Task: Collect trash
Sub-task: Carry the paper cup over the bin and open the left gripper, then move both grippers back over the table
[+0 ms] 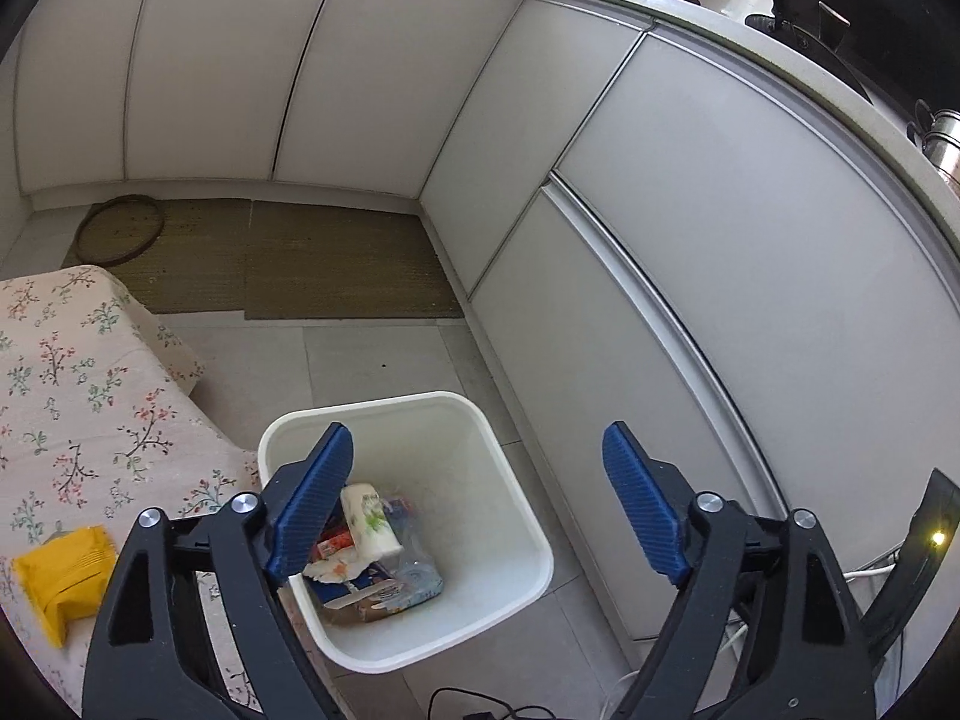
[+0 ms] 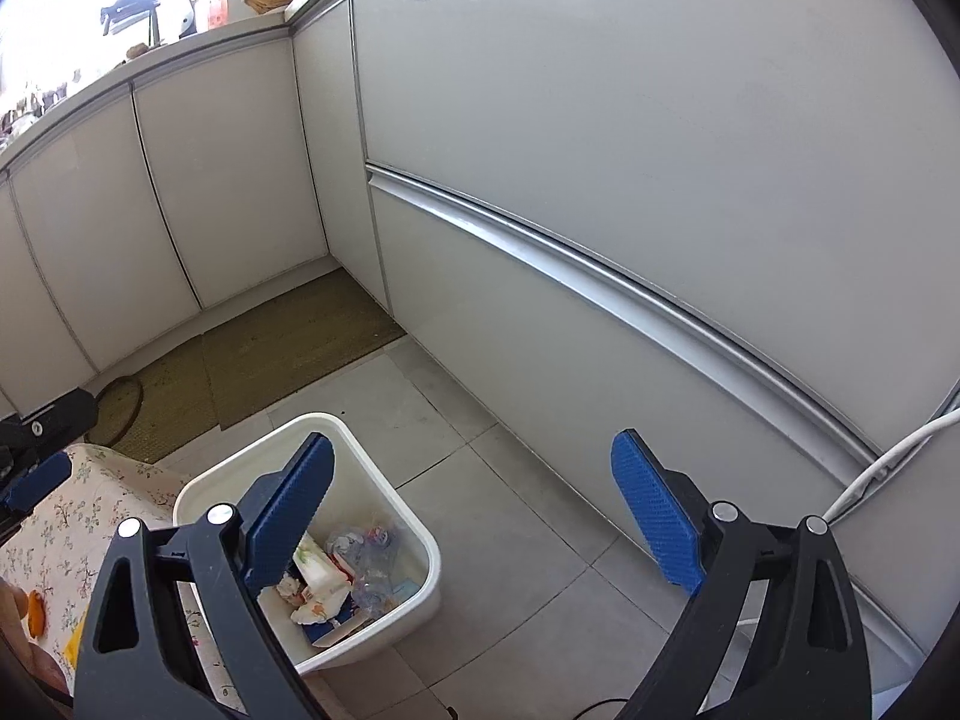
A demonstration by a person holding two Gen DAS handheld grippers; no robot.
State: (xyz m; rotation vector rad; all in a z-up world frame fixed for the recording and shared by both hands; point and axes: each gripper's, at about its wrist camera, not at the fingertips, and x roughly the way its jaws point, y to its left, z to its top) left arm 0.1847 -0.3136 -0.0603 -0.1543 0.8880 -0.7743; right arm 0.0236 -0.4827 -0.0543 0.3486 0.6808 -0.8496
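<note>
While both claws hang over the white square plastic trash bin [image 1: 480, 420] on the grey tiled floor, neither grasps anything: left claw [image 1: 474, 504] released, blue ribbed pads spread wide, nothing between them; right claw [image 2: 471, 510] same, spread wide and empty.

Bin contents: a white tissue pack with green floral print [image 1: 369, 519], crumpled paper, clear plastic wrap, a red-and-white wrapper, a blue carton piece. All sit on the bin floor, toward the side nearest the floral-print cloth-covered surface [image 1: 90, 372].

Remaining trash, by my read: a yellow crinkled snack packet [image 1: 60, 582] on that floral cloth, just beside the bin on its left. Right view also shows a small orange item [image 2: 36, 612] on the same cloth, further from the bin; can't tell what it is.

Likely step: fetch the yellow packet. Suggestions:
- use left claw, it's closer
- come in low across the cloth, pinch the packet's folded edge, not the flat face
- avoid snagging cloth in the pads
- carry it over the bin rim, let go above the centre; bin is angled against the cloth edge, so don't bump it

Cables lie on the floor near the bin's front corner; keep clear.

Labels: print on the wrappers is too small and blurred to read. No legible brand on the yellow packet.
</note>
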